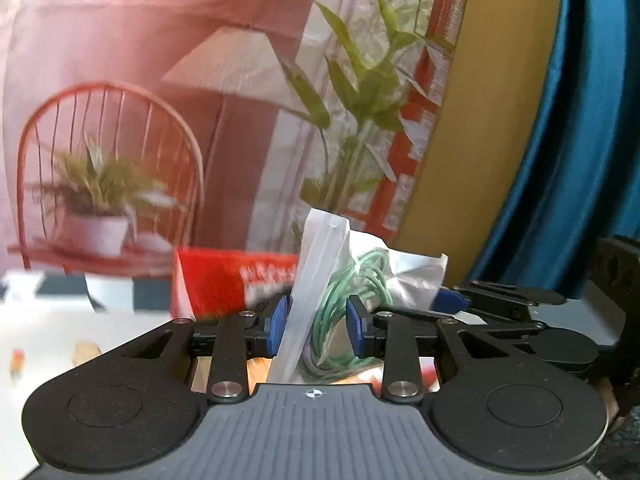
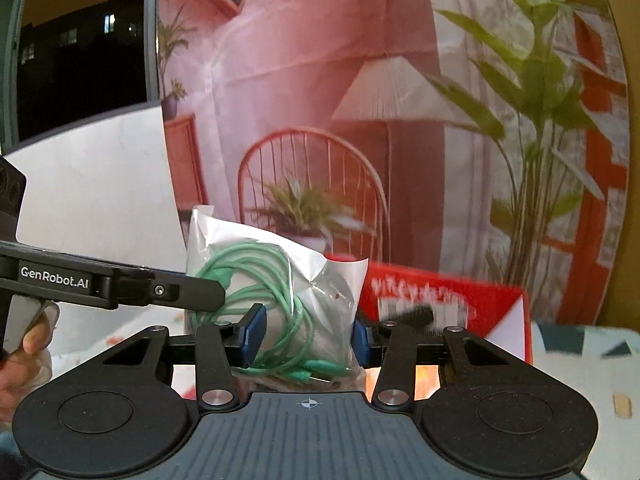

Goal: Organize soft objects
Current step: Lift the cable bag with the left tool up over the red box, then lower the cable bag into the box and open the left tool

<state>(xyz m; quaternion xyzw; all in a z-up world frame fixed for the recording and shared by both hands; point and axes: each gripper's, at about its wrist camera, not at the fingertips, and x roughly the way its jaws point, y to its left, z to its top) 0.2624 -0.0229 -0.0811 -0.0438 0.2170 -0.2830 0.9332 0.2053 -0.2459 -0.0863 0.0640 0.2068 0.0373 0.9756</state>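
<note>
Left wrist view shows the left gripper [image 1: 318, 326] with its blue pads squeezing a clear, crinkly plastic bag [image 1: 320, 280]. Thin green wires [image 1: 352, 292] curl in loops inside the bag. Just behind the bag sits a shiny red box [image 1: 224, 284]. Behind the box hangs a soft pink cloth backdrop [image 1: 160, 40] with a chair, a lamp and leafy plants printed on it. Right of the bag hangs a smooth blue curtain [image 1: 560, 120].

Right wrist view shows the right gripper [image 2: 306, 336] clamped on the same bag [image 2: 280, 264], held up off the white patterned table [image 2: 580, 360], right of the bag.
</note>
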